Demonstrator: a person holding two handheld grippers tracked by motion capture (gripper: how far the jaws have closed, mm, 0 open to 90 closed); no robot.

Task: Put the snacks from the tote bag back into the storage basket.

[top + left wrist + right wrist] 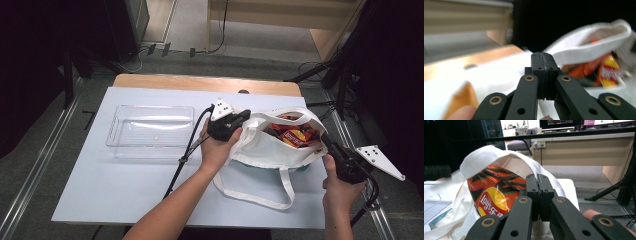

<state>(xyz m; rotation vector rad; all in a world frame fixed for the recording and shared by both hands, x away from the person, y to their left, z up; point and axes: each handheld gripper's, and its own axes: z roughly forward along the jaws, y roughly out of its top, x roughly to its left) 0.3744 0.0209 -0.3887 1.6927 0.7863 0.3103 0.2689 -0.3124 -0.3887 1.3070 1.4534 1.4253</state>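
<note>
Tote bag (272,145) lying between both clenched tools, left gripper (239,119) pinching fabric at its near rim, right gripper (327,142) seemingly nipping the opposite rim, risking cloth slipping free and chip packets (295,134) spilling short of clear tray (150,131).

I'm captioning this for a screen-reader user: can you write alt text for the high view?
A white tote bag full of orange snack packets lies on a white table, with a person's left gripper at its left rim and right gripper at its right rim, both shut. A clear tray sits to the left.
</note>
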